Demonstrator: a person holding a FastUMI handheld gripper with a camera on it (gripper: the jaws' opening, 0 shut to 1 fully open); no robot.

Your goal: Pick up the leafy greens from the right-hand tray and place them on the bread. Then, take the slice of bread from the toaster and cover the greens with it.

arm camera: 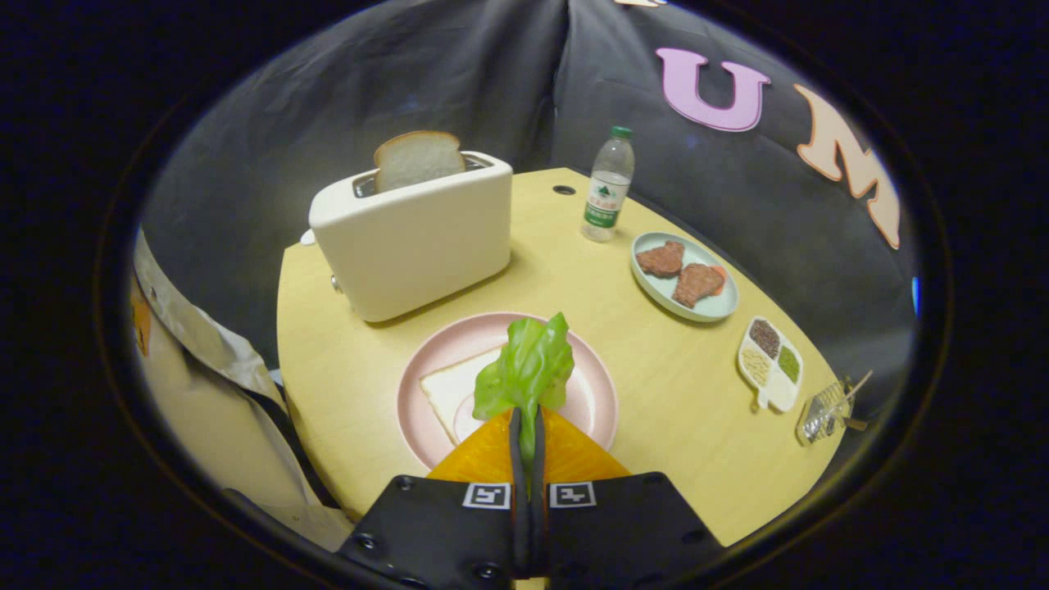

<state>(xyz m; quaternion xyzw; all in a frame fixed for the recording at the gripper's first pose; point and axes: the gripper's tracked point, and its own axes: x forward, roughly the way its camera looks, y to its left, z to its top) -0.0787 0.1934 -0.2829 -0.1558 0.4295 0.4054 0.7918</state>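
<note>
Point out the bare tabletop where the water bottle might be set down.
The gripper is shut on the green leafy greens above the pink plate. The yellow table lies bare between that plate and the divided seed dish, and left of the plate. Crowded: the strip by the clear water bottle and the pale blue meat plate.

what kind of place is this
Likely a staged kitchen table in a recording booth: a toaster holding bread, a pink plate, and cloth walls. The tongs are shut on leafy greens.
</note>
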